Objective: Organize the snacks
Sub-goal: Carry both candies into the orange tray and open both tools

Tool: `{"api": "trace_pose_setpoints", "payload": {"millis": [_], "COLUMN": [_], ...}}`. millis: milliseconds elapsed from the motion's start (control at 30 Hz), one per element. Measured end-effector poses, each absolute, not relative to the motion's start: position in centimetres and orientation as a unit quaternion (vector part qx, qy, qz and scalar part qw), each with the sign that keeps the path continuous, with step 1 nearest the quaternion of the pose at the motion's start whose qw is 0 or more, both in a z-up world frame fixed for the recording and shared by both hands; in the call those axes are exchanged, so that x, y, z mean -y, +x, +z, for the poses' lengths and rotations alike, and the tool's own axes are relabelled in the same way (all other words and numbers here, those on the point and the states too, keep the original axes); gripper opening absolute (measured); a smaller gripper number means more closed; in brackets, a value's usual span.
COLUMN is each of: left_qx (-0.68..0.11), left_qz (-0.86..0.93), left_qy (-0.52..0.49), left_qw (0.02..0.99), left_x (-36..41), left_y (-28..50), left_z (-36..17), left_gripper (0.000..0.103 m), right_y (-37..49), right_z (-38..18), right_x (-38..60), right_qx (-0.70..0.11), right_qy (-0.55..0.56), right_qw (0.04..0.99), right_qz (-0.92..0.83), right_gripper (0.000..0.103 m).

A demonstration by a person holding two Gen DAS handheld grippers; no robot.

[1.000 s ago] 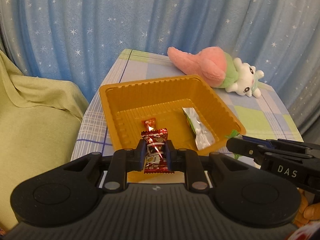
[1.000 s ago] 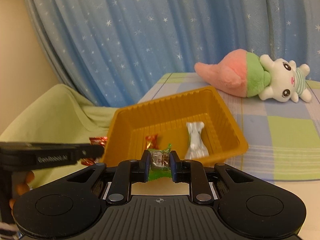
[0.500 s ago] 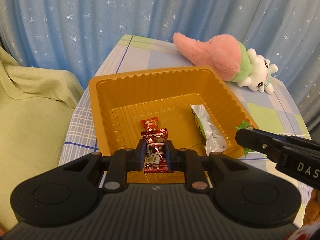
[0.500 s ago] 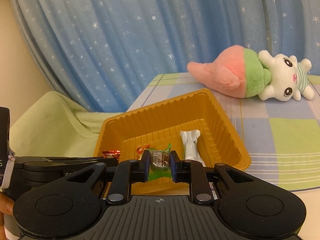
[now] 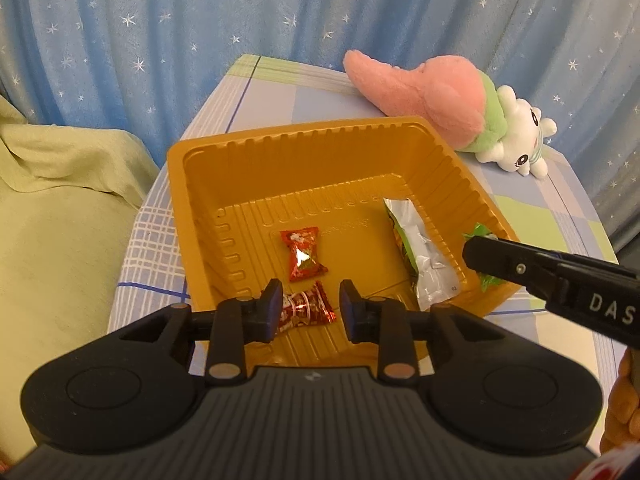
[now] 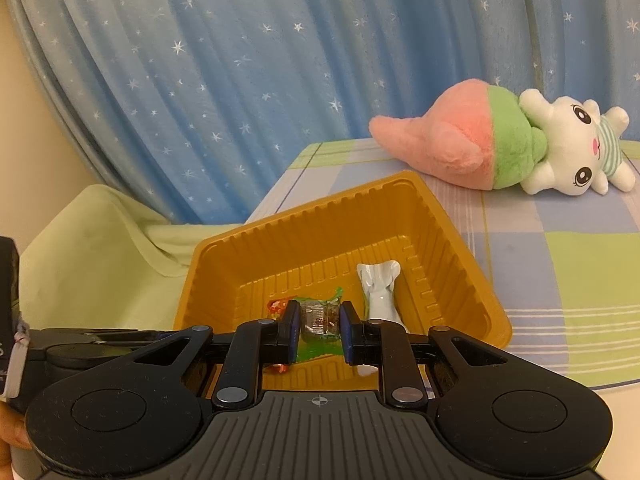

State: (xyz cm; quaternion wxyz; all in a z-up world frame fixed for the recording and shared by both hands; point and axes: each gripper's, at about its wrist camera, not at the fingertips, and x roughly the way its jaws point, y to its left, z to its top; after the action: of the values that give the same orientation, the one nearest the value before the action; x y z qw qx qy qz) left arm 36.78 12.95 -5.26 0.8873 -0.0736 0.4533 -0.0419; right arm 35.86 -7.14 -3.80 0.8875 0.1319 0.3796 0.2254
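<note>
Looking from the left side, I see a pale green cloth (image 5: 60, 216) beside the table (image 5: 272, 92), and next to it the orange tray (image 5: 280, 140) stands on the checked tablecloth. My left gripper (image 5: 310, 306) is over the near part of the tray with its fingers released and spread; a red candy (image 5: 306, 306) lies on the tray floor between them, and I see a gap on both sides. Just behind it lies a second red candy (image 5: 302, 254). More to the right, a silver and green packet (image 5: 420, 256) lies along the right wall of the tray. My right gripper (image 6: 320, 318) is at the right rim, with fingers clenched on a green-wrapped candy (image 6: 320, 316), which is held over the inside of the tray. At the far right, a pink and green plush toy (image 5: 448, 108) lies on the table behind the tray, near it.
</note>
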Motion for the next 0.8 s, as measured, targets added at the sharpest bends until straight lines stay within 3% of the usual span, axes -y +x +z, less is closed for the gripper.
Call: {"api": "trace_pose_setpoints", "payload": {"millis": [600, 700, 767, 800], "left_qx": [-0.447, -0.445, -0.444, -0.443], "left_qz": [-0.047, -0.048, -0.049, -0.049], "left_qy": [-0.057, -0.057, -0.058, -0.058], "left_qw": [0.891, 0.892, 0.893, 0.893], "left_x": [-13.8, -14.0, -14.1, -14.1], "left_y": [37.1, 37.1, 37.0, 37.0], "left_z": [-4.9, -4.7, -4.6, -4.5], "left_gripper": [0.035, 0.036, 0.037, 0.038], "right_y": [38.5, 38.7, 38.5, 38.4], "right_z": [-4.4, -4.3, -4.0, -3.9], "right_x": [4.6, 4.6, 4.7, 4.8], "right_qx": [-0.387, -0.387, -0.380, -0.376], "right_qy": [0.125, 0.128, 0.131, 0.132], "right_qw": [0.885, 0.885, 0.889, 0.891], "right_qz": [0.226, 0.224, 0.221, 0.218], "right_gripper": [0.022, 0.035, 0.051, 0.051]}}
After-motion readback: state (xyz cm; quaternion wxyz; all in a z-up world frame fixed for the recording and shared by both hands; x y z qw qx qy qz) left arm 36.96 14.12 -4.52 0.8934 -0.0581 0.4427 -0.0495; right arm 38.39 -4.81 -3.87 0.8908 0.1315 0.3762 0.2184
